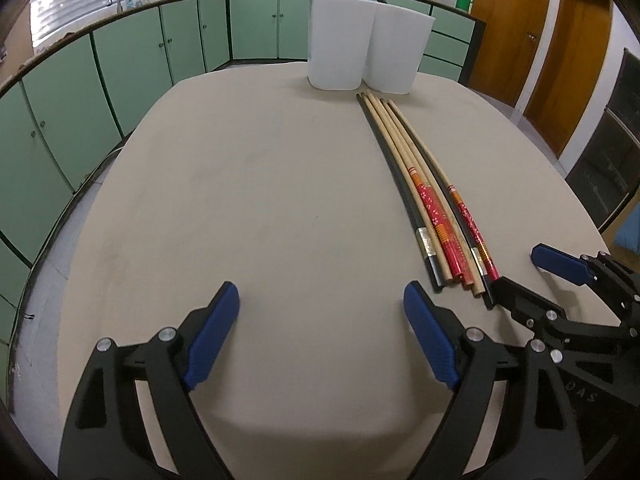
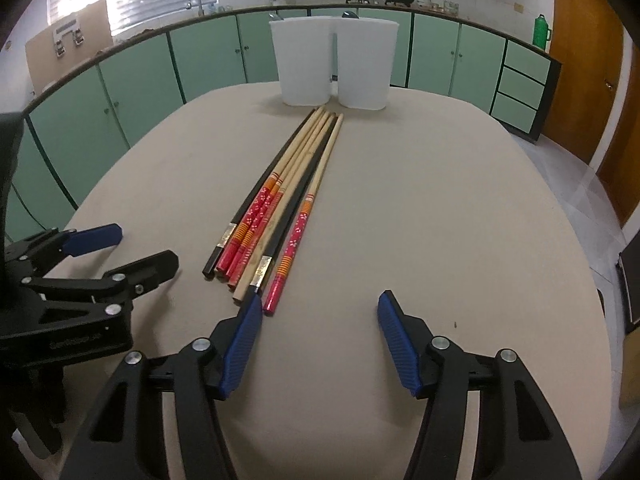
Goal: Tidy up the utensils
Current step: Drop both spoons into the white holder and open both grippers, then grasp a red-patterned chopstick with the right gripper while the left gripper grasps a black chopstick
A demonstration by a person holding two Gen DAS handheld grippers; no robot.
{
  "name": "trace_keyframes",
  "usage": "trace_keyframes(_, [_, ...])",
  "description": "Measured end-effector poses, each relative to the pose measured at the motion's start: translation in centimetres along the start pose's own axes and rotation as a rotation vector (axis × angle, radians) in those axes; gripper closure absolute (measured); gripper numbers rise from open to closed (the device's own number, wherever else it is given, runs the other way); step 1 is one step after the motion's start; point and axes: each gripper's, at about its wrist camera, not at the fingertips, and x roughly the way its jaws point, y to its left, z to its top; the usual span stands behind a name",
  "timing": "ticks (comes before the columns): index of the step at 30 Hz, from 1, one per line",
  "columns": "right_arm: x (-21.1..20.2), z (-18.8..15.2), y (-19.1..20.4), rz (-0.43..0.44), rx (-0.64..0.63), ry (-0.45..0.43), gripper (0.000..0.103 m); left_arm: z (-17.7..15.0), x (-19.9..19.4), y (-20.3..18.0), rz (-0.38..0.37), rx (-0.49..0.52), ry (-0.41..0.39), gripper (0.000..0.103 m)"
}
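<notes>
Several chopsticks (image 1: 424,196) lie side by side on the beige table, some black with silver bands, some wooden with red patterned ends; they also show in the right wrist view (image 2: 280,204). Two white holders (image 1: 368,50) stand at the table's far edge, just beyond the chopstick tips, also in the right wrist view (image 2: 334,62). My left gripper (image 1: 320,312) is open and empty, left of the chopsticks' near ends. My right gripper (image 2: 320,316) is open and empty, its left pad beside the chopsticks' near ends.
The beige table (image 1: 240,200) fills both views. Green cabinets (image 1: 132,64) with a counter, sink and pots run behind it. Wooden doors (image 1: 560,56) stand at the right. The right gripper shows at the right in the left wrist view (image 1: 520,276).
</notes>
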Motion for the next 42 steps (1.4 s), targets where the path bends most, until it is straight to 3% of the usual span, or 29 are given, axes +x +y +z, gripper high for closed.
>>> trace_keyframes(7, [0.0,0.0,-1.1,-0.048,0.039,-0.005,0.052,-0.2,-0.1,0.1,0.006,-0.004,0.000,0.020])
trace_keyframes(11, [-0.7,-0.4,-1.5,0.016,0.064,-0.022,0.052,-0.2,-0.1,0.2,0.008,-0.010,0.000,0.020])
trace_keyframes(14, [-0.3,-0.5,-0.7,0.016,0.042,-0.014,0.053,-0.3,-0.2,-0.1,0.004,-0.007,-0.001,0.020])
trace_keyframes(17, [-0.1,-0.2,-0.4,0.018,0.033,-0.014,0.069,-0.3,-0.1,-0.4,-0.002,-0.001,-0.001,0.020])
trace_keyframes(19, [0.0,-0.1,-0.5,0.028,0.035,-0.011,0.088,-0.3,-0.1,-0.7,-0.006,0.005,-0.001,0.020])
trace_keyframes(21, [-0.1,-0.2,-0.7,0.043,0.043,-0.010,0.097,-0.2,-0.1,-1.1,-0.017,0.013,0.000,0.020])
trace_keyframes(28, [-0.4,-0.5,-1.9,0.025,0.073,-0.017,0.097,0.0,0.3,-2.9,-0.049,0.048,-0.002,0.020])
trace_keyframes(42, [-0.4,-0.6,-2.2,0.045,0.082,-0.018,0.097,0.0,0.5,-1.3,0.032,0.040,0.012,0.019])
